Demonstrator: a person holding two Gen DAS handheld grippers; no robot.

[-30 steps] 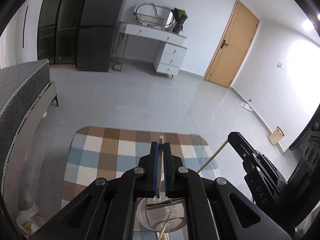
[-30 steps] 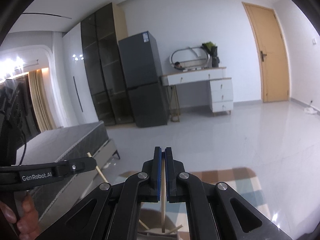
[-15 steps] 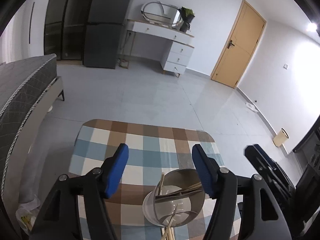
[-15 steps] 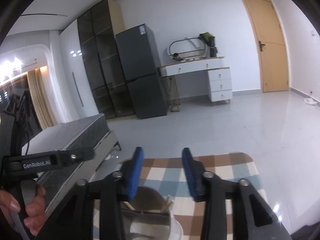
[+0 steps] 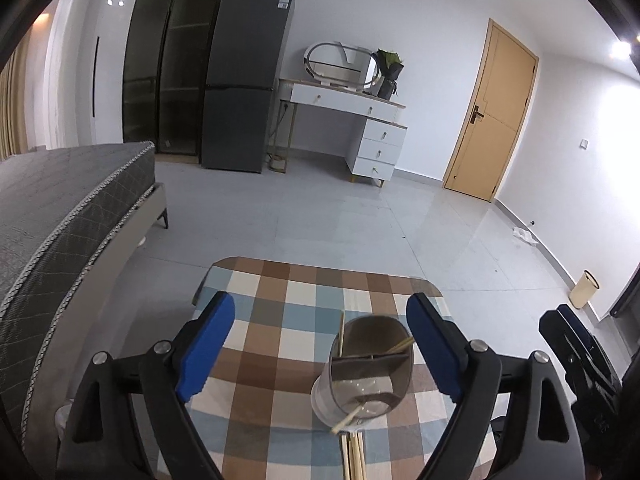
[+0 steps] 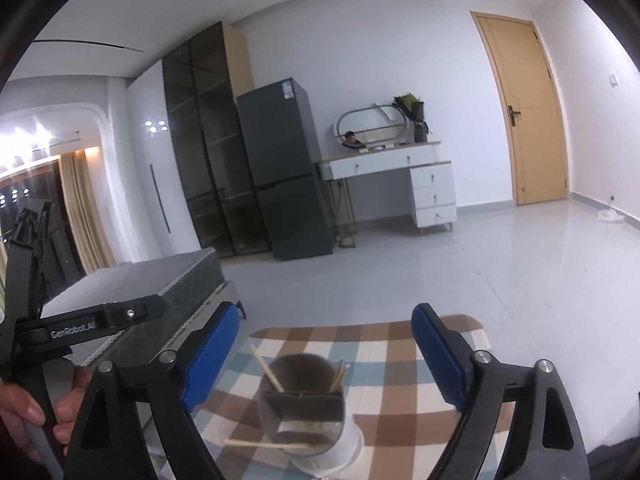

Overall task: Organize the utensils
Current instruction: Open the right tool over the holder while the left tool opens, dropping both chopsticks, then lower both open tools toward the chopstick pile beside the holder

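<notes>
Chopsticks (image 5: pixel 341 334) lean inside the utensil holder (image 5: pixel 370 364) near the checkered table's (image 5: pixel 280 312) right edge; my left gripper (image 5: pixel 320 344) and right gripper (image 6: pixel 326 354) are opening, gripping nothing.

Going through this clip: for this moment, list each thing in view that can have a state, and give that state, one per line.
left gripper: jaws opening, nothing between the pads
right gripper: jaws opening, nothing gripped
utensil holder: upright on the checked tablecloth, divided inside
chopsticks: several leaning in the holder
loose chopstick: lying flat across the holder's near rim
door: closed
fridge: closed
dresser drawers: closed
</notes>
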